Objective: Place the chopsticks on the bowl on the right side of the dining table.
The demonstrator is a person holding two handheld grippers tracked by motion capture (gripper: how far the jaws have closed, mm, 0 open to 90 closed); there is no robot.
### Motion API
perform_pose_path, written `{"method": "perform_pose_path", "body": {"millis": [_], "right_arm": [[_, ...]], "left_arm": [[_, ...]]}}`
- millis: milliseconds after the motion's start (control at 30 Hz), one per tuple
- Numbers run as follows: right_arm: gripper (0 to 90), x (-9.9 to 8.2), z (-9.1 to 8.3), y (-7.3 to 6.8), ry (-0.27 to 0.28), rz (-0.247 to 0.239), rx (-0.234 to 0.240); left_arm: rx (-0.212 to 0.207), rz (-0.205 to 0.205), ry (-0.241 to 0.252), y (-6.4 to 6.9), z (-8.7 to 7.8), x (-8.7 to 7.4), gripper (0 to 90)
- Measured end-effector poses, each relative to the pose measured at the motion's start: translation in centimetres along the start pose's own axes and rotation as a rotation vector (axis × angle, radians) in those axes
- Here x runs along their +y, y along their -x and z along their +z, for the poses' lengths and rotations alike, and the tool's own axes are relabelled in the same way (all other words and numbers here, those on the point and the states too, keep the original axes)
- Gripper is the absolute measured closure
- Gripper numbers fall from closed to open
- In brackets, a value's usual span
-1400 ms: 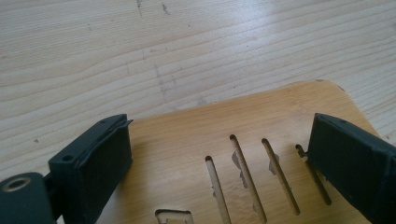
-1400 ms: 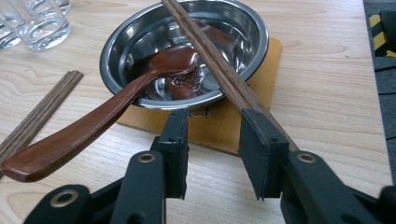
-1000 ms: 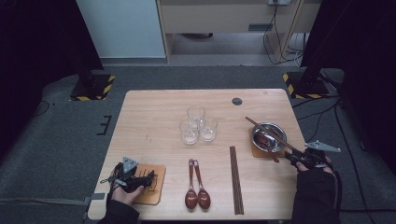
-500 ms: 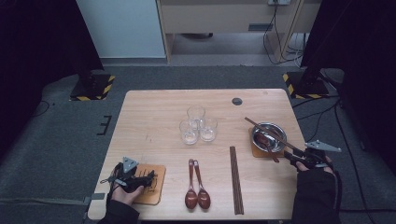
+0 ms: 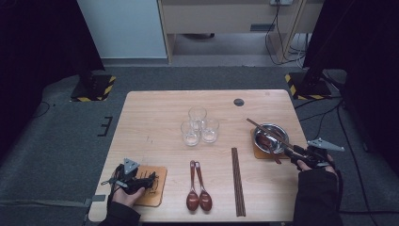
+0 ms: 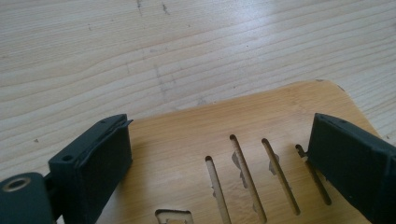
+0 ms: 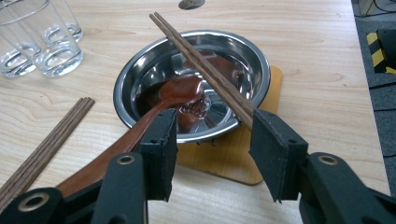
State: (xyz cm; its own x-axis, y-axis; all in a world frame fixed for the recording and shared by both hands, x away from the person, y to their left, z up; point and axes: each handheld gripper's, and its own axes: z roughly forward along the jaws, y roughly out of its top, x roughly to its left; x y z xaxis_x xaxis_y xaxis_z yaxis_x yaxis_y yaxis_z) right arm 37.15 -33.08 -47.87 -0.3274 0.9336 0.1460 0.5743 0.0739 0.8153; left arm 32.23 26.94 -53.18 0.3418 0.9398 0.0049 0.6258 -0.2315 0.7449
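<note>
A steel bowl (image 5: pixel 258 133) (image 7: pixel 261 65) sits on a wooden coaster (image 5: pixel 262 154) (image 7: pixel 233 163) at the table's right. A brown spoon (image 7: pixel 180 91) lies in it, its handle running out past my right gripper's left jaw. A pair of dark chopsticks (image 5: pixel 266 131) (image 7: pixel 201 60) rests across the bowl's rim, its near end against the right jaw's pad. My right gripper (image 5: pixel 293 154) (image 7: pixel 212 135) has just been opening; the left pad stands apart from the chopsticks. My left gripper (image 5: pixel 149 179) (image 6: pixel 219 140) is open over a slotted wooden coaster (image 5: pixel 154 192) (image 6: pixel 196 126) at the front left.
Three clear glasses (image 5: pixel 197 125) stand together mid-table. Two brown spoons (image 5: pixel 197 190) and another pair of chopsticks (image 5: pixel 237 181) lie side by side near the front edge. A small dark disc (image 5: pixel 239 101) lies at the back.
</note>
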Motion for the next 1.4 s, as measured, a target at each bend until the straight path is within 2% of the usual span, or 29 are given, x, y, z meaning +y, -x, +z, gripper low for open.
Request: {"method": "perform_pose_path", "body": {"millis": [533,700,1400], "right_arm": [[53.9,1.7,0.6,-0.5,0.028,-0.015,0.003],[54.6,2.4,1.0,-0.7,0.028,-0.038,-0.001],[54.6,4.2,2.9,-1.3,0.047,-0.067,0.012]], "left_arm": [[0.000,0.000,0.000,0.0,0.0,0.0,5.3],[0.000,0.000,0.000,0.0,0.0,0.0,5.3],[0.000,0.000,0.000,0.0,0.0,0.0,5.3]]}}
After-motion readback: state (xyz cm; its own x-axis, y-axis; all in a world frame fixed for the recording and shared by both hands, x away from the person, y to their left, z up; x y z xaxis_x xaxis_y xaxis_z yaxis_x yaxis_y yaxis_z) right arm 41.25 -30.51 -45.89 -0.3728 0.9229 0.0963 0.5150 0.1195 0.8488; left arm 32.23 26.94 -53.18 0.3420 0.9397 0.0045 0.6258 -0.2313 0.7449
